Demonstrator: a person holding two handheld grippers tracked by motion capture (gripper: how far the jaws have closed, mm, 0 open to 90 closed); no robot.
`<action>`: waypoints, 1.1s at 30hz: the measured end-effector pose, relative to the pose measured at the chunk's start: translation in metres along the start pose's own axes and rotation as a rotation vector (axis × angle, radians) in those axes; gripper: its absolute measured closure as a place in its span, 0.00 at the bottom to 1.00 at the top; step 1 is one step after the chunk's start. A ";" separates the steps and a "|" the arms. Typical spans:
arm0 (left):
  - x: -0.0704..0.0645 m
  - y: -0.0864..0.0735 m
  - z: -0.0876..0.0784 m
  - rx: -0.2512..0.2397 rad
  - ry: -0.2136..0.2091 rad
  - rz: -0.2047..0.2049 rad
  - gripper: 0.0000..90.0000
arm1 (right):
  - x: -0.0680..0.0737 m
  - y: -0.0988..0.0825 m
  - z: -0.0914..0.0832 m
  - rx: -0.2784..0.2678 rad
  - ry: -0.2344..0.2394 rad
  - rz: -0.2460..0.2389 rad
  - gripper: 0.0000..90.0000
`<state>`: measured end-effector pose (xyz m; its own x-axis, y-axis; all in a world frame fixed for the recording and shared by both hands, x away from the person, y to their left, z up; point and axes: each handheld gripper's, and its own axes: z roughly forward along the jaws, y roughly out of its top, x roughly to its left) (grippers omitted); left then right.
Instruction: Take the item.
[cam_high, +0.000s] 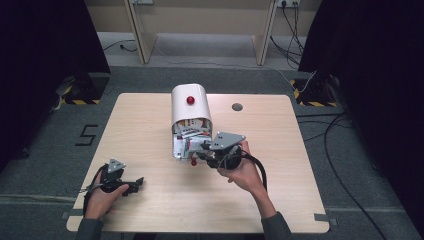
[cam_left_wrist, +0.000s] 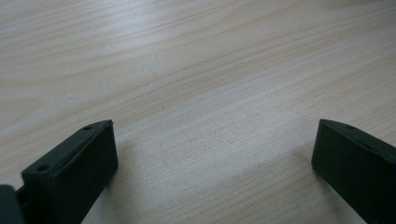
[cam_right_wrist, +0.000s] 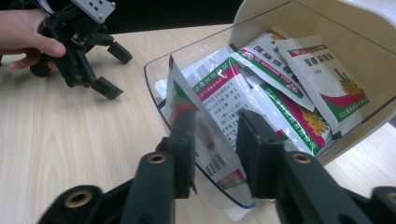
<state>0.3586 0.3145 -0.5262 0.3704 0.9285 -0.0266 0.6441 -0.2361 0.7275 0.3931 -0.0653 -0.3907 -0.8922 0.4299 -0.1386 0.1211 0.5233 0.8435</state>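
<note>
Sachet: a white packet (cam_right_wrist: 212, 140) with green and red print stood on edge at the open mouth of the bin, between the jaws of the right gripper.
Right gripper: the right gripper (cam_right_wrist: 215, 140) reached into the front of the bin, its two black jaws either side of the upright sachet; a gap showed on the right-hand side, and whether the left-hand pad pressed the packet could not be told.
Bin: a white container (cam_high: 190, 107) with a rounded hood and a red knob (cam_high: 190, 100) on top sat near the middle of the table, its clear tray-like front (cam_right_wrist: 156, 77) facing the person.
Other sachets: more packets (cam_right_wrist: 299, 70) of the same print lay flat and overlapping inside the bin, behind the upright one.
Right hand: the person's right hand (cam_high: 242, 170) held its gripper just at the bin's mouth, cable trailing back along the forearm.
Left gripper: the left gripper (cam_high: 134, 184) rested low over the table near its front left corner, well apart from the bin, jaws spread wide with only bare wood between them.
Left hand: the left hand (cam_high: 102, 195) gripped its tool from behind.
Table: a pale wood-grain top (cam_high: 280, 150) with a round grey grommet (cam_high: 237, 106) towards the far side.
</note>
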 end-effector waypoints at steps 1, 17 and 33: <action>0.000 0.000 0.000 0.000 0.000 0.000 0.00 | 0.000 0.000 -0.001 0.005 0.005 -0.014 0.81; 0.000 0.000 0.000 0.000 0.000 0.000 0.00 | 0.002 0.007 -0.011 -0.024 0.037 -0.054 1.00; 0.000 0.000 0.000 0.000 0.000 0.000 0.00 | 0.002 0.020 -0.037 -0.106 0.016 -0.048 1.00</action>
<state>0.3591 0.3145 -0.5261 0.3703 0.9285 -0.0263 0.6442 -0.2364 0.7274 0.3780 -0.0814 -0.3550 -0.9027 0.3941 -0.1729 0.0321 0.4623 0.8861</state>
